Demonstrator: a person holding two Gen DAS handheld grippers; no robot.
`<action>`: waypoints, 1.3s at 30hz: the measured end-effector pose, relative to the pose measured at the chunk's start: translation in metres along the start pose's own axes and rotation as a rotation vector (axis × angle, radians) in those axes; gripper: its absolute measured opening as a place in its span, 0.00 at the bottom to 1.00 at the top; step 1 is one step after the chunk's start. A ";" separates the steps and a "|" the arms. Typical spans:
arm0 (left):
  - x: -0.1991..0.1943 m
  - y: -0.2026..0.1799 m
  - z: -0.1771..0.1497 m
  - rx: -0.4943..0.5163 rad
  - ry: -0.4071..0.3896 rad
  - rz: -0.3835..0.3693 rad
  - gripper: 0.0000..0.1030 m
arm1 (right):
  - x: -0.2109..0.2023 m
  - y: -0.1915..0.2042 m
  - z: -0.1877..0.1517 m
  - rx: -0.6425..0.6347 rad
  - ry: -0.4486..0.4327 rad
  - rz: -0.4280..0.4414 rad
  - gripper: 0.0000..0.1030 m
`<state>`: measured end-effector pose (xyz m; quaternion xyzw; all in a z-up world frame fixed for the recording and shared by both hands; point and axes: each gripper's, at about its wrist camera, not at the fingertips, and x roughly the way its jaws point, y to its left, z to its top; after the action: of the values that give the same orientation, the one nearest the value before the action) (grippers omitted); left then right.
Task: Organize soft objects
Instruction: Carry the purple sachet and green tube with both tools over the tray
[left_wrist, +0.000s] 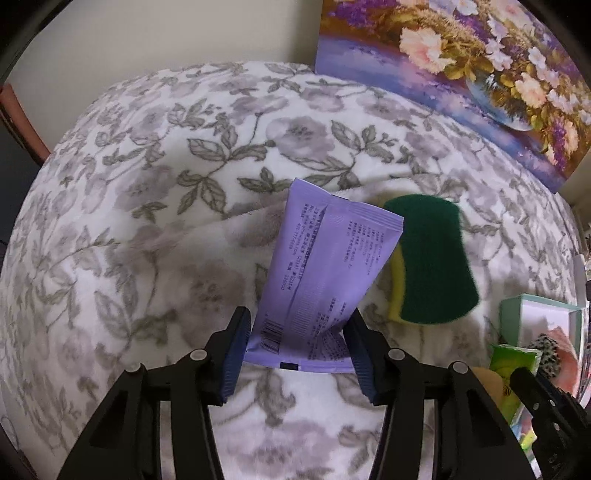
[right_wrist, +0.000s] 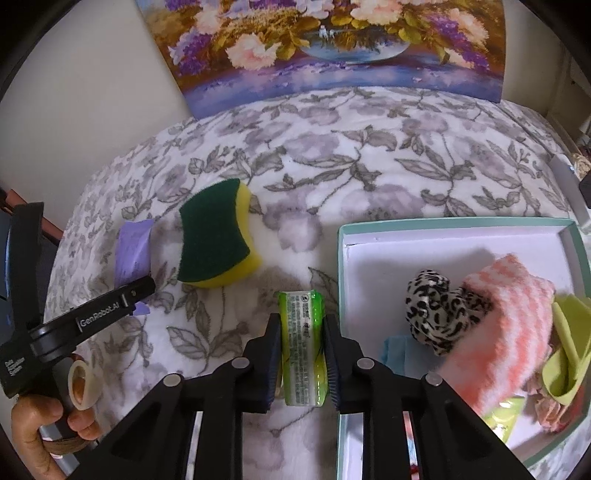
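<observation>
My left gripper (left_wrist: 298, 314) is shut on the lower end of a purple wipes packet (left_wrist: 321, 258), which tilts up off the floral blanket (left_wrist: 147, 184). Right beside the packet lies a green-and-yellow sponge (left_wrist: 432, 258). In the right wrist view, my right gripper (right_wrist: 303, 319) is shut on a green tissue pack (right_wrist: 303, 350), with the pads against its long sides, just left of a mint-edged box (right_wrist: 443, 222). The sponge (right_wrist: 212, 236) and the purple packet (right_wrist: 131, 251) show at the left of that view.
The box holds a leopard-print scrunchie (right_wrist: 432, 306), a pink striped fluffy cloth (right_wrist: 498, 332) and a lime-green item (right_wrist: 569, 350). A flower painting (right_wrist: 325, 48) leans against the wall at the back. A hand (right_wrist: 37, 417) grips the left tool, with a tape roll (right_wrist: 83, 384) beside it.
</observation>
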<state>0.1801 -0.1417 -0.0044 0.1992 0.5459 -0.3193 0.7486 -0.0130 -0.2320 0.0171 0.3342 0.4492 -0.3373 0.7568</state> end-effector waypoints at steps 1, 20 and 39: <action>-0.005 0.000 -0.002 -0.001 -0.003 0.002 0.52 | -0.005 0.000 -0.001 0.001 -0.007 0.002 0.23; -0.089 -0.021 -0.075 -0.011 -0.032 -0.027 0.52 | -0.086 0.004 -0.059 -0.034 -0.082 -0.003 0.23; -0.118 -0.102 -0.120 0.129 -0.078 -0.046 0.52 | -0.122 -0.083 -0.081 0.116 -0.125 -0.015 0.23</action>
<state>0.0021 -0.1065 0.0736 0.2219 0.4992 -0.3786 0.7472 -0.1622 -0.1865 0.0807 0.3524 0.3831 -0.3889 0.7601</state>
